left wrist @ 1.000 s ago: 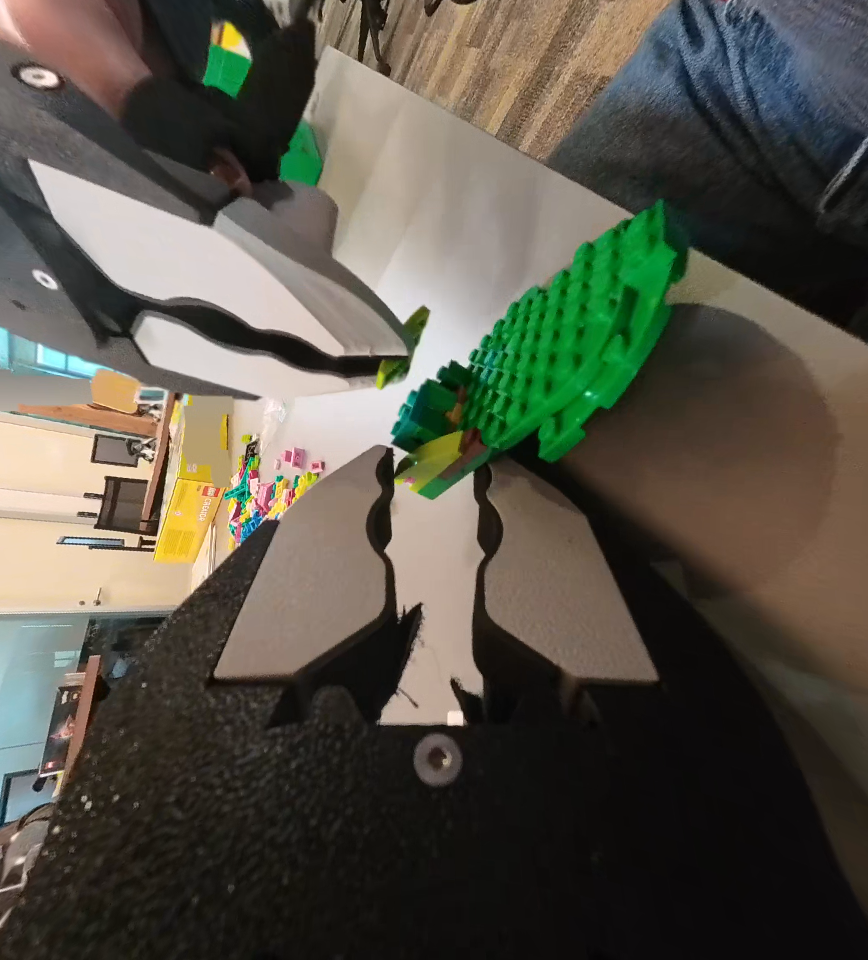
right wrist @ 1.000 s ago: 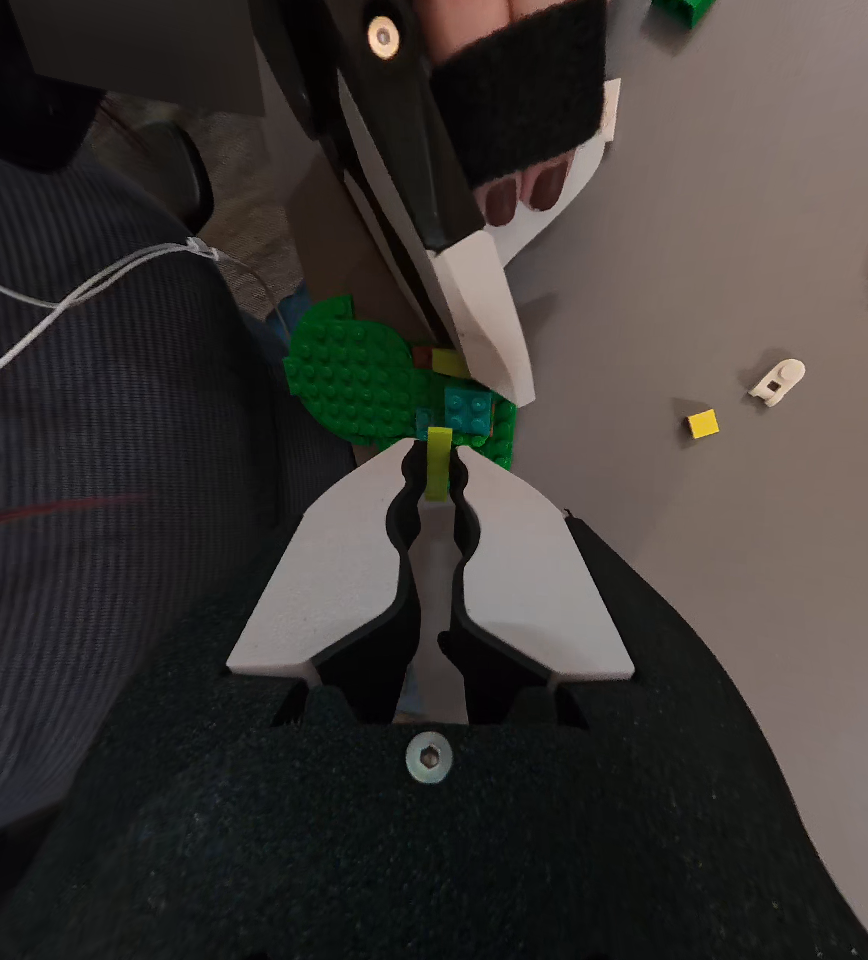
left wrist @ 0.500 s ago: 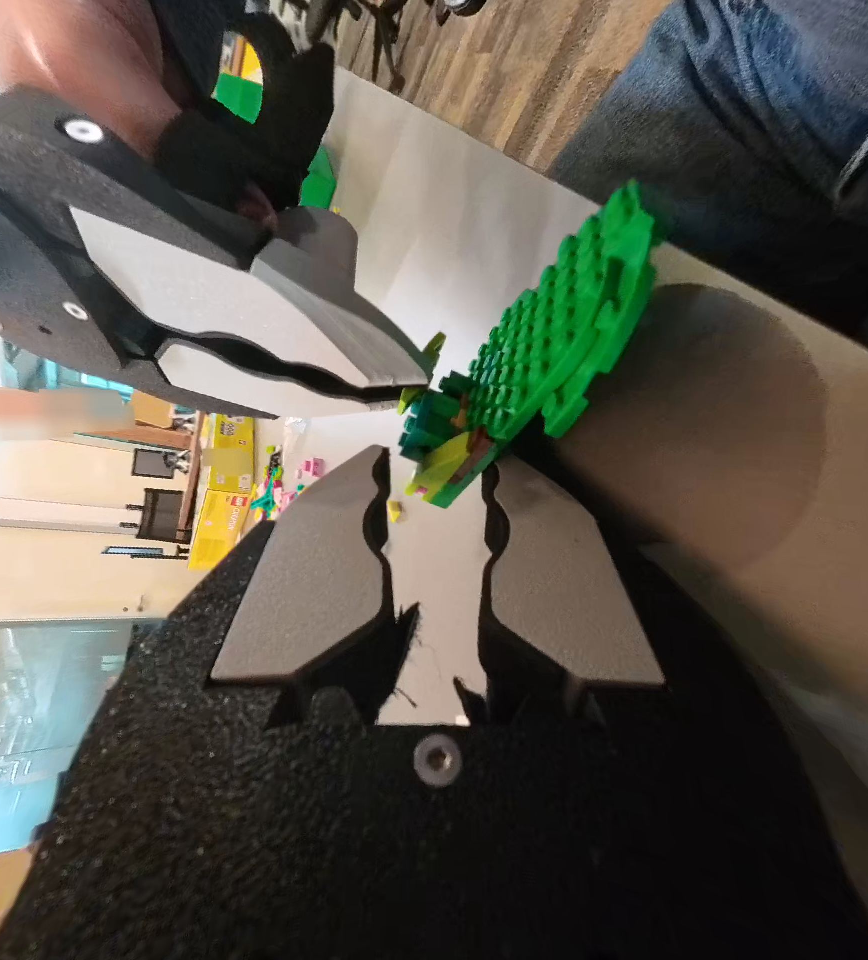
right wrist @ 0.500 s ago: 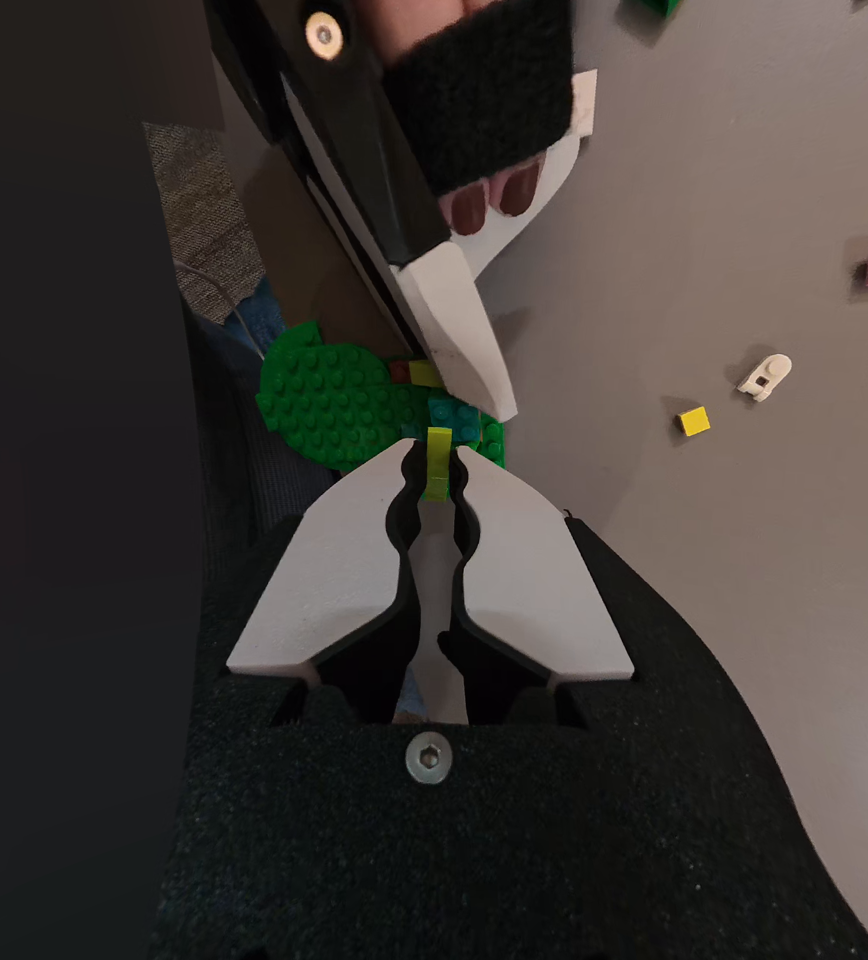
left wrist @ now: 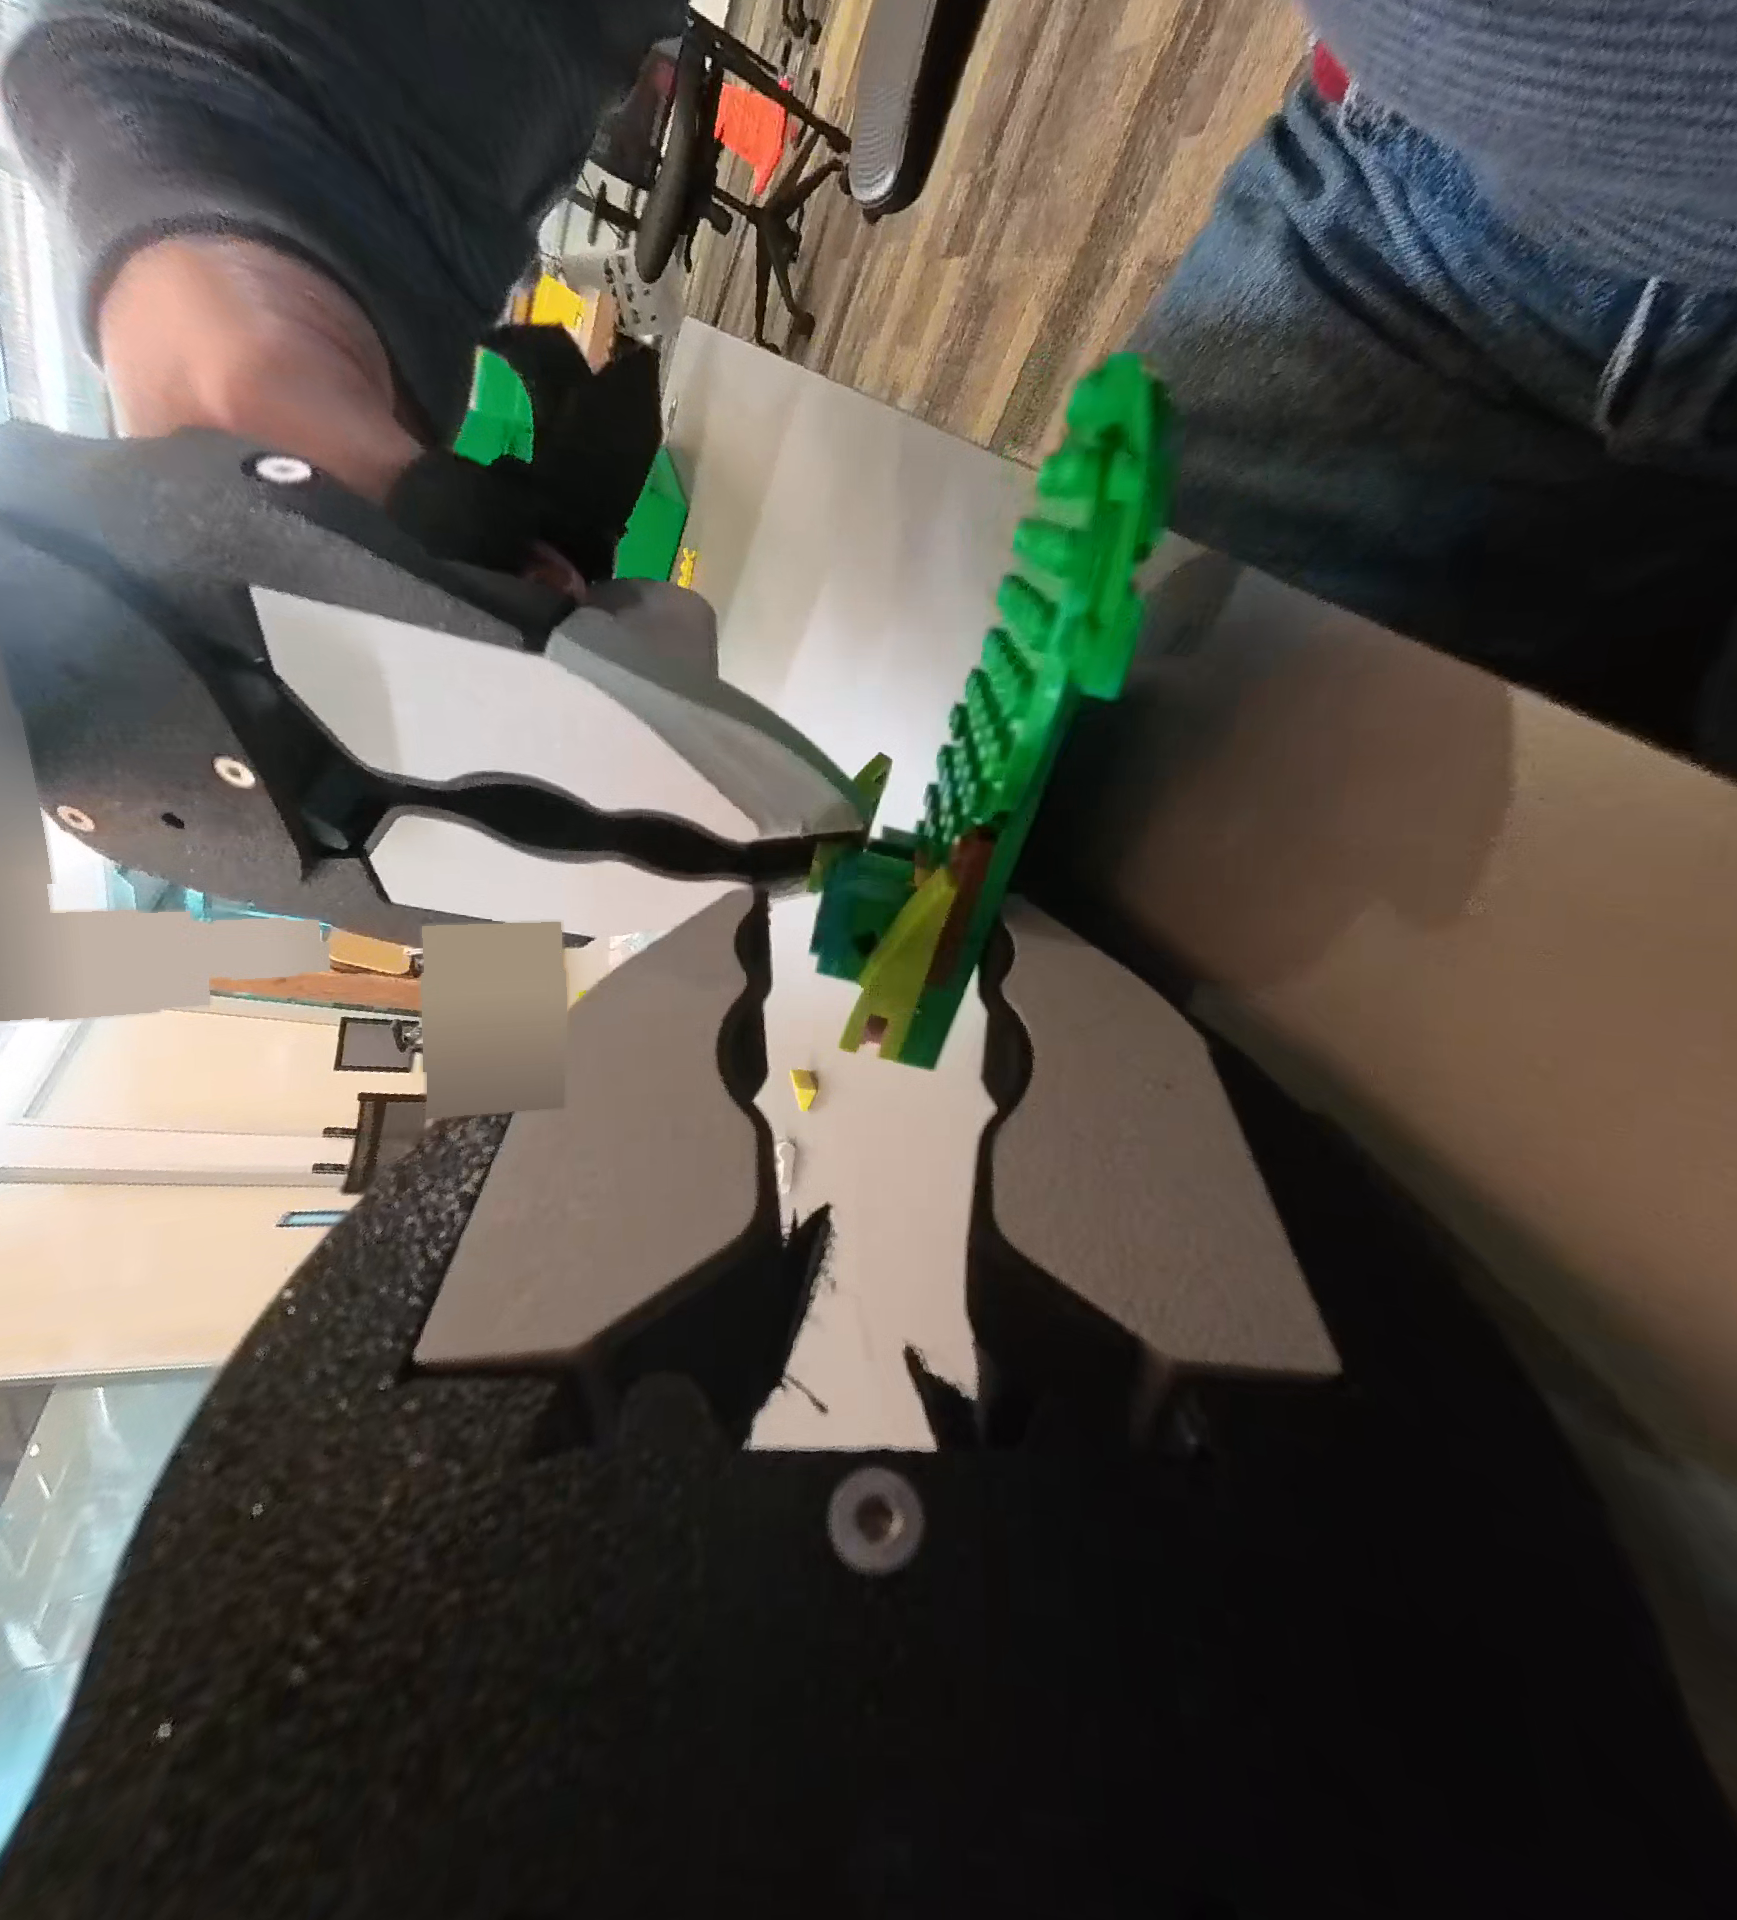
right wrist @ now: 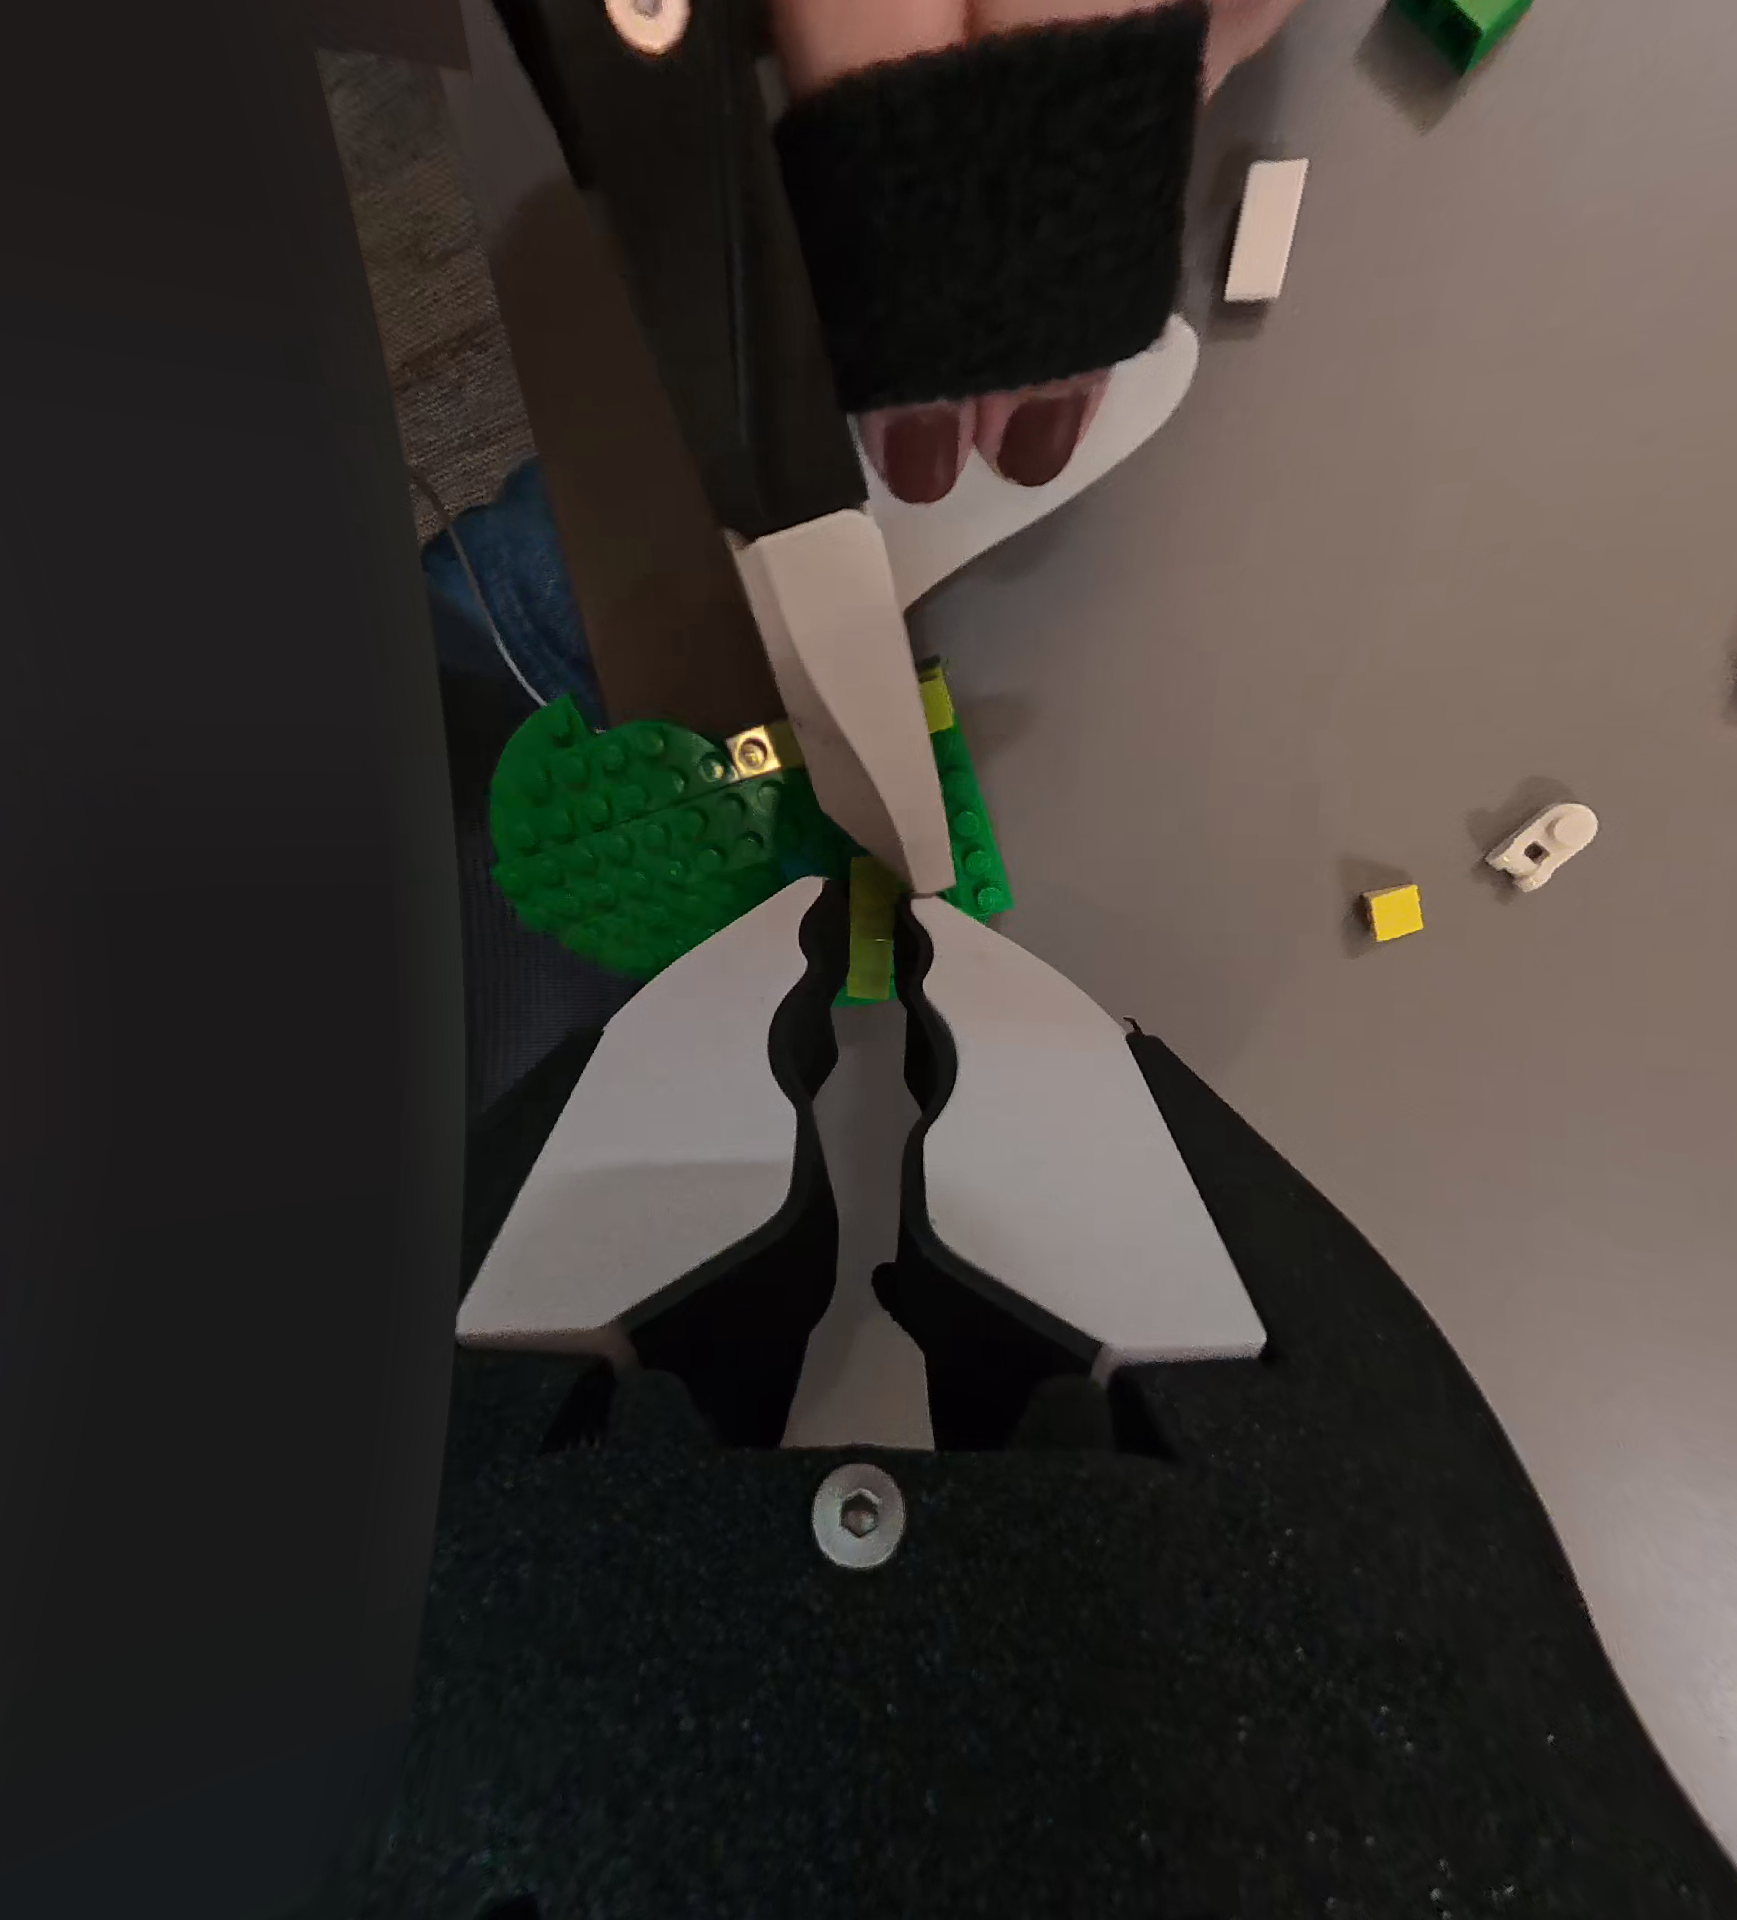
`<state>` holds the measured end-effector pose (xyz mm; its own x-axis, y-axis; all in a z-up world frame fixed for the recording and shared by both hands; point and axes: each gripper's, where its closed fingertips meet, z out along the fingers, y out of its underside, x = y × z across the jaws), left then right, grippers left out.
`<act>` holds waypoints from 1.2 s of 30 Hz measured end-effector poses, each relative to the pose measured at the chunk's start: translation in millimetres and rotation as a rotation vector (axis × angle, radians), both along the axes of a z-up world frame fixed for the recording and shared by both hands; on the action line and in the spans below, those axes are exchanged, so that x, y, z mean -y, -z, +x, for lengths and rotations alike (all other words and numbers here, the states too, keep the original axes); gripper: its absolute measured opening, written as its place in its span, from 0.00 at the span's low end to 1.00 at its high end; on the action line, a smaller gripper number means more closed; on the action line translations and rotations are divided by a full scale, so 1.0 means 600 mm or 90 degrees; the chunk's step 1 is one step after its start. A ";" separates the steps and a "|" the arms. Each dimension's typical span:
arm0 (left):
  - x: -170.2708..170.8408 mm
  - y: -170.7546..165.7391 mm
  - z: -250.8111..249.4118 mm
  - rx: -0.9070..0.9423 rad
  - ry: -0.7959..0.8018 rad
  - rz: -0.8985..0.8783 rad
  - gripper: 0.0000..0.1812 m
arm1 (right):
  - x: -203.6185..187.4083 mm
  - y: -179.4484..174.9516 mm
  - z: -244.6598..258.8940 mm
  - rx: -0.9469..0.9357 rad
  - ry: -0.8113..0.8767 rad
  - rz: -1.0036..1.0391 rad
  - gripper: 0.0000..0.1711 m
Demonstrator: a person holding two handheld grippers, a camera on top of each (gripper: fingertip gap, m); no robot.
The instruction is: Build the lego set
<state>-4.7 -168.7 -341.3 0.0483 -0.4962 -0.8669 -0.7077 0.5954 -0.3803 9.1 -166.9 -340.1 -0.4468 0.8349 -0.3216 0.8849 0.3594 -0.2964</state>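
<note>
Two grippers meet at the green plate (left wrist: 1040, 727): your left gripper (left wrist: 879, 940) stands wide open around its edge (bracing it off the table (right wrist: 1466, 520), I judge), while your right gripper (right wrist: 869, 914) pinches a lime piece (right wrist: 869, 940) against the build, presumably to seat it.

Green baseplate (left wrist: 1051, 686) on edge between spread left gripper (left wrist: 874, 935) fingers.

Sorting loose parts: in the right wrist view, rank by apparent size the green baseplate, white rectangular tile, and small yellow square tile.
1. green baseplate
2. white rectangular tile
3. yellow square tile
The baseplate is partly hidden, yet clearly largest.
</note>
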 end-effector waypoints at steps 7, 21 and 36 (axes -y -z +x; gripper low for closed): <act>-0.002 -0.001 -0.006 0.016 -0.005 -0.017 0.23 | 0.000 -0.009 -0.003 -0.031 -0.063 0.021 0.04; -0.001 -0.006 -0.004 0.027 -0.014 -0.023 0.23 | -0.002 -0.015 -0.012 -0.196 -0.172 0.150 0.04; -0.003 -0.014 -0.010 0.024 -0.009 0.028 0.23 | -0.006 -0.010 -0.019 -0.200 -0.184 0.167 0.05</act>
<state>-10.6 -166.8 -332.9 0.0888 -0.4568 -0.8851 -0.7018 0.6019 -0.3810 -2.3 -163.2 -334.3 -0.7134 0.6974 0.0692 0.6207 0.6746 -0.3996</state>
